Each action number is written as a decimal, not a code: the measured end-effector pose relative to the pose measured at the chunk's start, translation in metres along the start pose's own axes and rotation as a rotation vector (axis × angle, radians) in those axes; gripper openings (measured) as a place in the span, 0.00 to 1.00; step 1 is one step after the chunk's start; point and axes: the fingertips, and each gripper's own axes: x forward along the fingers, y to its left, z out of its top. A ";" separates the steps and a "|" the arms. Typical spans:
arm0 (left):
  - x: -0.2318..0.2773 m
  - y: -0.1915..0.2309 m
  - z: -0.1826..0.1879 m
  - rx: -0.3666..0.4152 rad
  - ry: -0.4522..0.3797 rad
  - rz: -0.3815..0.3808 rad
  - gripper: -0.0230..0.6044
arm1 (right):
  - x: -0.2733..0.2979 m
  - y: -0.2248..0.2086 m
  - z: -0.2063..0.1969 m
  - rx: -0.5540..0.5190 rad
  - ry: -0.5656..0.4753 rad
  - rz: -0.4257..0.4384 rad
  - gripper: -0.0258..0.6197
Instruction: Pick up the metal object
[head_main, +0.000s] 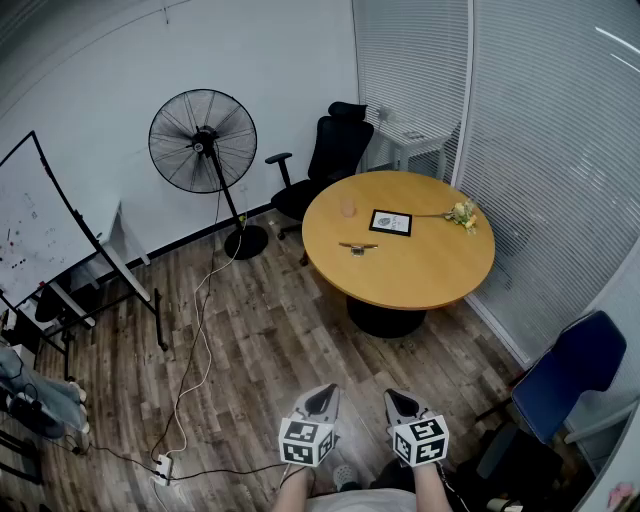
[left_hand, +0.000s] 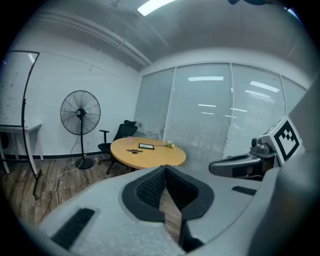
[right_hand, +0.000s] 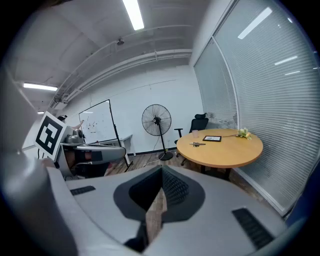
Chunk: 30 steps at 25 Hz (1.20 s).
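A small metal object (head_main: 357, 247) lies on the round wooden table (head_main: 420, 270) across the room; it also shows far off as the metal object (left_hand: 133, 150) in the left gripper view and the metal object (right_hand: 197, 144) in the right gripper view. My left gripper (head_main: 320, 398) and right gripper (head_main: 399, 402) are held side by side low over the floor, far from the table. Both are shut, with nothing between the jaws. From its own camera the left gripper (left_hand: 165, 168) points toward the table, and so does the right gripper (right_hand: 161, 170).
On the table are a dark framed picture (head_main: 390, 222), a pink cup (head_main: 347, 208) and a small flower bunch (head_main: 461, 214). A standing fan (head_main: 203, 142) with a cable (head_main: 196, 330) across the floor, a black office chair (head_main: 325, 160), a whiteboard (head_main: 40, 230), a blue chair (head_main: 570, 370) and glass walls surround the area.
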 end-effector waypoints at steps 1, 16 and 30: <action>-0.001 0.001 -0.002 0.000 0.001 0.001 0.05 | 0.000 0.001 -0.002 0.000 0.001 0.001 0.04; -0.008 0.017 -0.010 0.000 0.004 0.000 0.05 | 0.009 0.012 -0.004 0.012 -0.010 0.010 0.04; -0.015 0.033 -0.014 -0.020 -0.008 -0.021 0.25 | 0.022 0.014 -0.011 0.009 0.027 0.016 0.18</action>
